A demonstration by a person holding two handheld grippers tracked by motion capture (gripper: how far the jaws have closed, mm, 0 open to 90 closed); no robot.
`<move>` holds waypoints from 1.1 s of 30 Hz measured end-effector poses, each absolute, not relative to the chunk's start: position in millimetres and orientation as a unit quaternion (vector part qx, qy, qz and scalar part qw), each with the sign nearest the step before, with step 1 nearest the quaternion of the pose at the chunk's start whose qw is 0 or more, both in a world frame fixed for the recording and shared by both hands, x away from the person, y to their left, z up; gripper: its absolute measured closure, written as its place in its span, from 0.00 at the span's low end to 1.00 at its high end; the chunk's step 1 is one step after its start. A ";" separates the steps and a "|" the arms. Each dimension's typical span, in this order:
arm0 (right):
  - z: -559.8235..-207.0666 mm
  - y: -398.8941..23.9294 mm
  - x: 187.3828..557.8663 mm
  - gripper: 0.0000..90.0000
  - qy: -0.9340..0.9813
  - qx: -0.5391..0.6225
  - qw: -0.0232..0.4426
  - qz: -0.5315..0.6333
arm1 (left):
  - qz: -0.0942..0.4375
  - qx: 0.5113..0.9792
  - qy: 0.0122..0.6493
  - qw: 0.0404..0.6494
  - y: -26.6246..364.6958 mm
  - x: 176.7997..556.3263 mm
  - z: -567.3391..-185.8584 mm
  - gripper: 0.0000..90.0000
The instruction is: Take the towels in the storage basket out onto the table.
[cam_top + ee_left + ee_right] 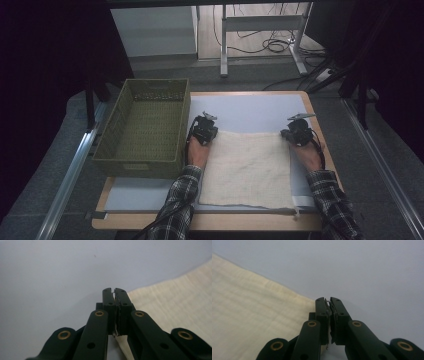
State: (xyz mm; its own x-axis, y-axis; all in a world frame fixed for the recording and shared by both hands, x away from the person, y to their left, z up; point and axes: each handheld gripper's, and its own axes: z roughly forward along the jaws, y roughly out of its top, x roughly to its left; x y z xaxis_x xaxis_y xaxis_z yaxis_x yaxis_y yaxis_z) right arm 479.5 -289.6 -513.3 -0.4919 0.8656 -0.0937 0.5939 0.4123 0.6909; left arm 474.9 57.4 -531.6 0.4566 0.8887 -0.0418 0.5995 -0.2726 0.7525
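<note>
- At the cloth's [247, 167] far corners we had the left gripper [204, 131] and right gripper [296, 131] each pinched on fabric;
- we judged it light, limp; corners gave the best hold.

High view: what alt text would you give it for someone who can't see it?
A person's two hand-held grippers pinch the far corners of a cream cloth lying flat on a pale table, the left gripper and right gripper both shut on it. An empty green basket stands at the left, beside the cloth.
</note>
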 end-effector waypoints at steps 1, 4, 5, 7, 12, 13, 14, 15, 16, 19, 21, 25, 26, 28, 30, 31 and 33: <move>-510.9 -290.8 481.9 0.95 0.807 0.452 0.232 0.300 | 0.202 0.769 0.483 0.367 57.6 477.3 -530.1 0.98; -504.6 -293.5 486.3 0.95 0.797 0.461 0.238 0.309 | 0.211 0.765 0.482 0.370 54.9 483.0 -524.6 0.98; -497.2 -295.0 490.1 0.95 0.790 0.466 0.245 0.315 | 0.232 0.766 0.474 0.368 50.2 484.3 -518.0 0.98; -490.4 -296.4 491.7 0.95 0.785 0.468 0.242 0.325 | 0.234 0.769 0.467 0.370 47.4 482.4 -513.3 0.98; -486.3 -298.6 485.1 0.95 0.790 0.460 0.235 0.332 | 0.246 0.773 0.457 0.366 48.6 470.8 -510.0 0.98; -486.0 -299.9 483.1 0.95 0.790 0.458 0.233 0.335 | 0.246 0.770 0.459 0.369 50.5 466.6 -509.1 0.98; -485.2 -303.7 476.4 0.95 0.786 0.459 0.222 0.349 | 0.247 0.769 0.458 0.371 51.7 462.6 -508.2 0.97; -485.2 -303.7 476.4 0.95 0.786 0.459 0.222 0.349 | 0.250 0.769 0.456 0.372 52.3 458.0 -507.1 0.97; -484.7 -304.9 472.9 0.95 0.785 0.459 0.218 0.354 | 0.252 0.769 0.453 0.374 52.8 452.0 -505.7 0.97; -482.7 -308.0 458.5 0.95 0.785 0.453 0.207 0.368 | 0.254 0.771 0.442 0.381 52.4 435.1 -502.4 0.97; -482.7 -309.4 450.5 0.95 0.787 0.448 0.201 0.374 | 0.255 0.772 0.437 0.384 51.0 425.8 -501.7 0.97; -486.3 -311.6 432.8 0.95 0.793 0.440 0.188 0.377 | 0.262 0.780 0.426 0.375 49.4 409.6 -504.0 0.97; -487.5 -313.0 428.1 0.95 0.794 0.438 0.187 0.378 | 0.264 0.782 0.425 0.372 49.8 405.9 -505.3 0.97; -489.0 -316.2 418.1 0.95 0.796 0.436 0.183 0.378 | 0.264 0.784 0.424 0.370 50.4 402.5 -506.7 0.97; -490.1 -320.2 408.6 0.95 0.795 0.435 0.179 0.382 | 0.265 0.788 0.418 0.367 50.7 390.8 -510.8 0.97; -490.4 -322.0 403.8 0.95 0.795 0.434 0.176 0.385 | 0.264 0.791 0.414 0.365 50.5 387.1 -511.5 0.97; -490.8 -325.2 394.2 0.95 0.796 0.432 0.172 0.388 | 0.262 0.790 0.411 0.371 49.7 379.5 -512.6 0.97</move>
State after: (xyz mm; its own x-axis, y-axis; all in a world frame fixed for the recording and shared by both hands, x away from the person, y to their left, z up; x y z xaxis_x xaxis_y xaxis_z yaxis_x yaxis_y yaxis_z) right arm 394.2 -325.2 -490.8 -0.5680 0.8207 0.0610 0.5536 0.3262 0.7662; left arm 379.5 49.7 -512.6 0.5255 0.8438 0.1087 0.4548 -0.3866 0.8023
